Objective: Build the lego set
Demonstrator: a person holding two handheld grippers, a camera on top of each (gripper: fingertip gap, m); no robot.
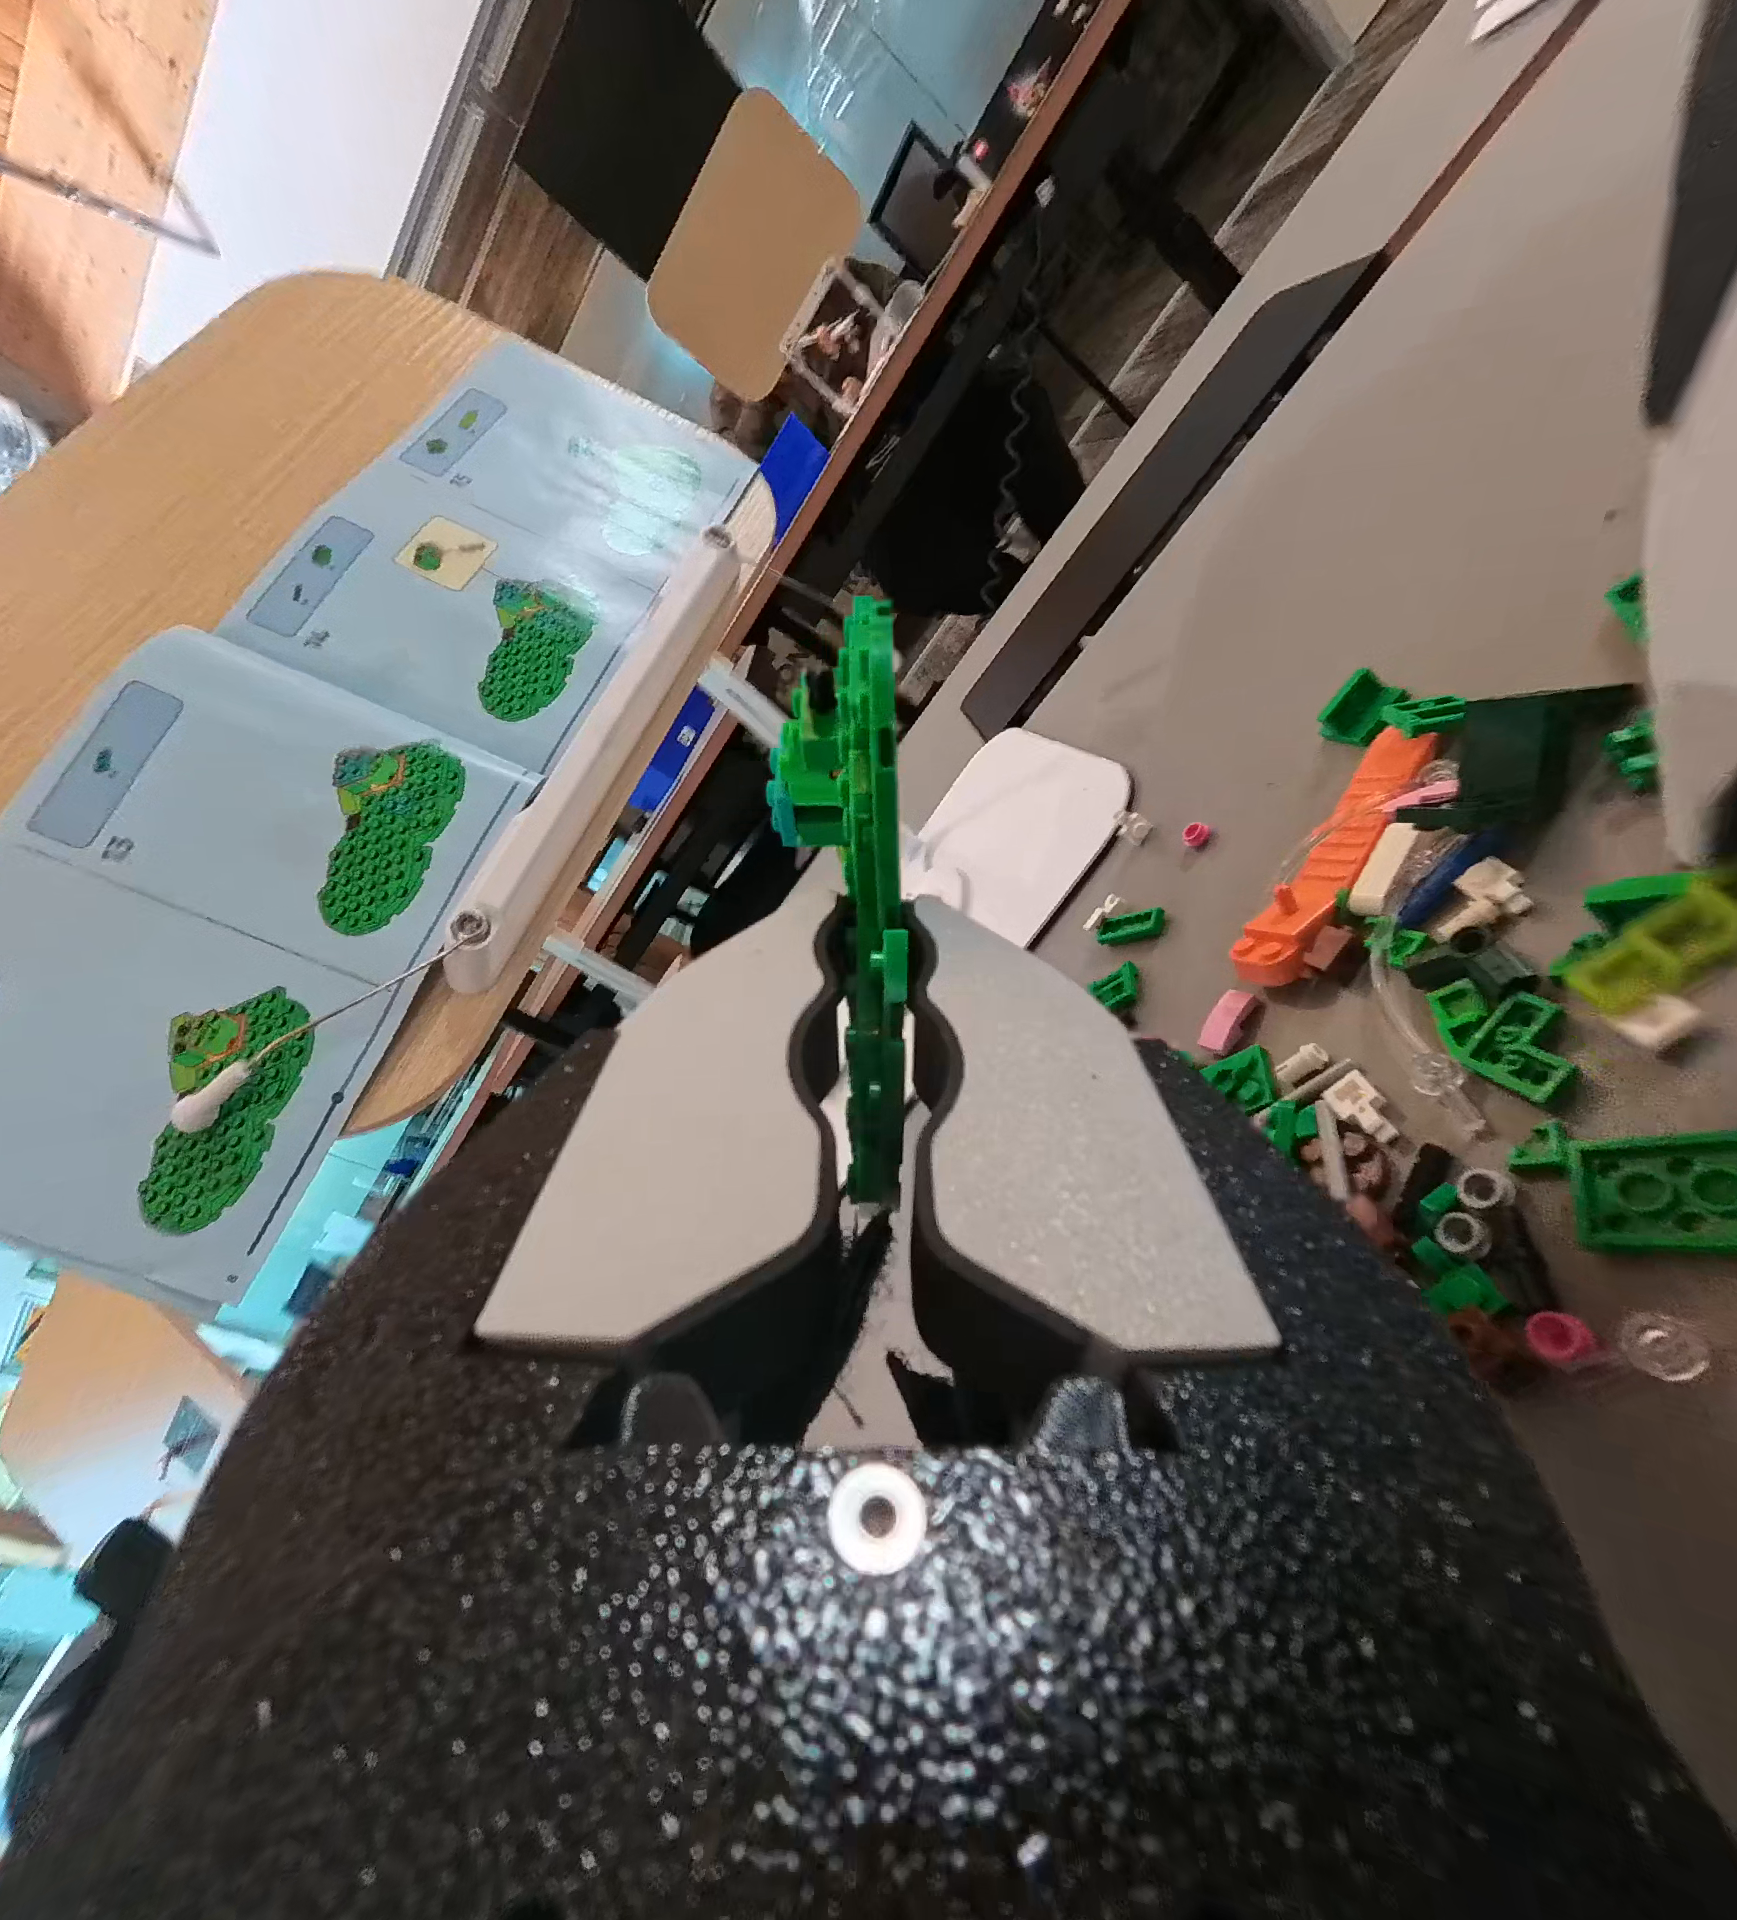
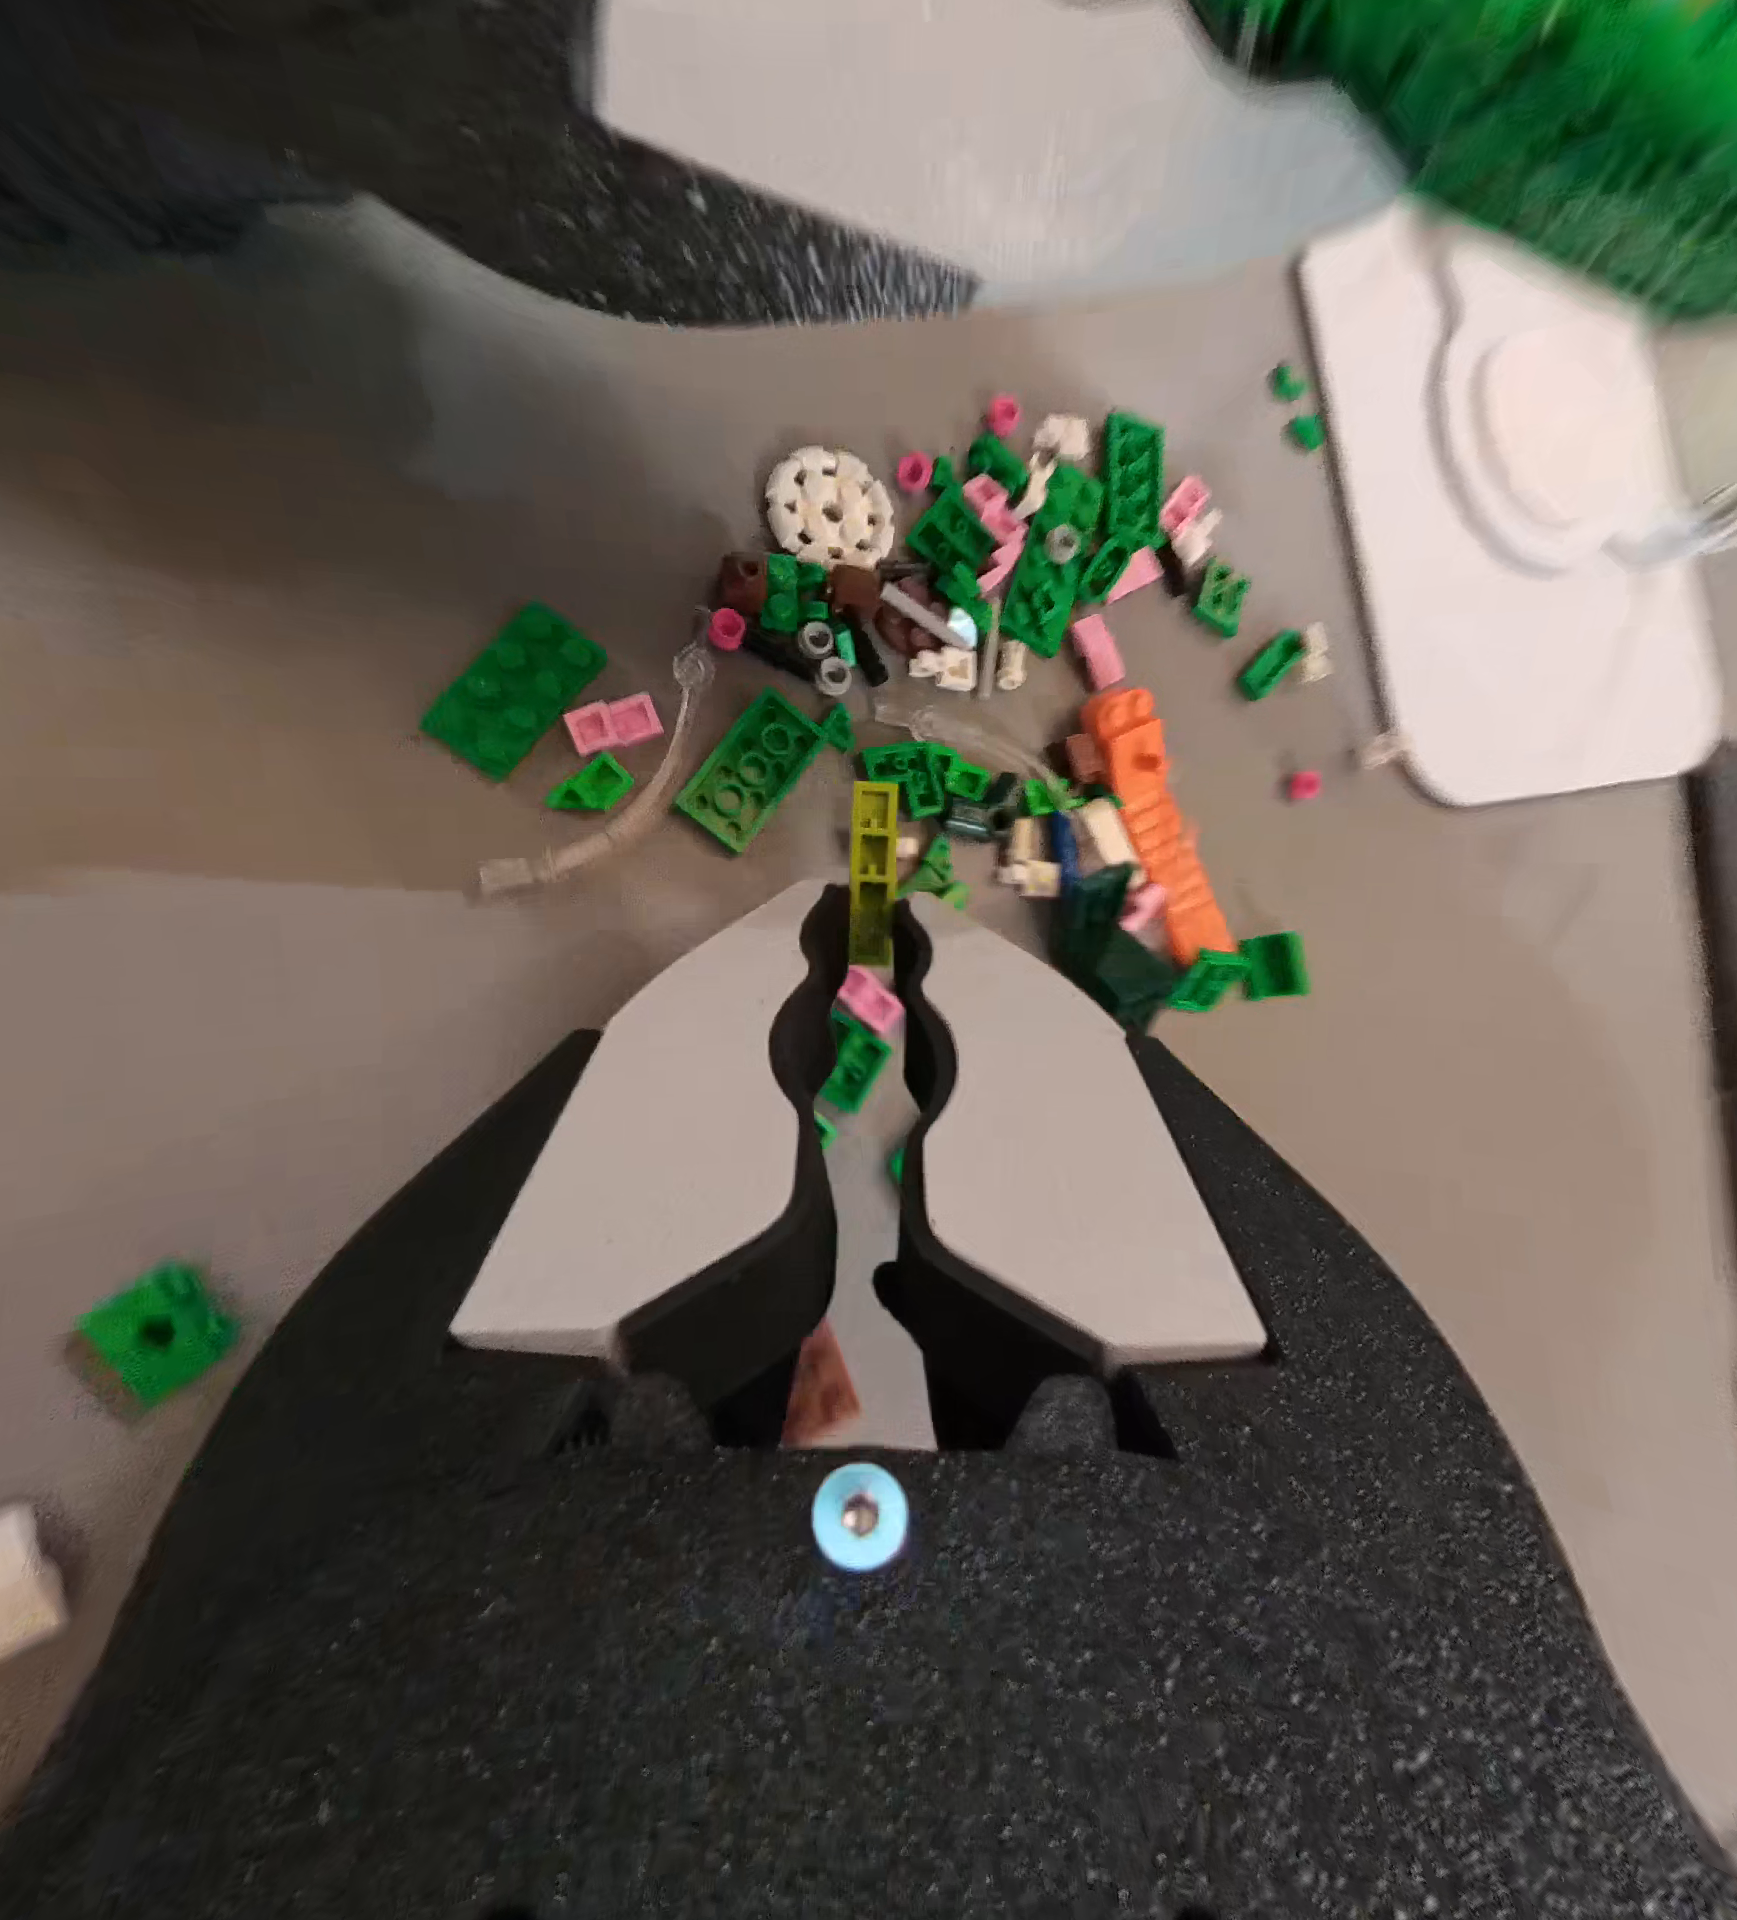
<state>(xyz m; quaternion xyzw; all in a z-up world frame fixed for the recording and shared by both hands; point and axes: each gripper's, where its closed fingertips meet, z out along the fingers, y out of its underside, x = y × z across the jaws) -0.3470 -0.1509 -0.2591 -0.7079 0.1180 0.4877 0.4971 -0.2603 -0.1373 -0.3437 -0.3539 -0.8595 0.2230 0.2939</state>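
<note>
Your left gripper (image 1: 874,997) has its jaws clamped on the edge of the green lego build (image 1: 859,831), a flat plate assembly held on edge so it rises straight out from between the fingertips, with a few teal and bright green bricks stacked on its left face. Behind it, the open instruction booklet (image 1: 324,810) lies on a wooden board (image 1: 116,499), pinned by a white clamp bar (image 1: 594,769). Your right gripper (image 2: 869,925) has its jaws closed on one end of a lime green plate (image 2: 872,883), which points forward over the grey tabletop (image 2: 220,987). Below and ahead sits the pile of loose lego pieces (image 2: 957,623): green plates, pink tiles, a white round piece (image 2: 829,513), an orange brick separator (image 2: 1155,831) on the right side of the pile. A white pad (image 2: 1529,540) lies beyond the pile to the right. The left wrist view shows the right gripper only as a blur at the right edge, with the lime plate smeared
</note>
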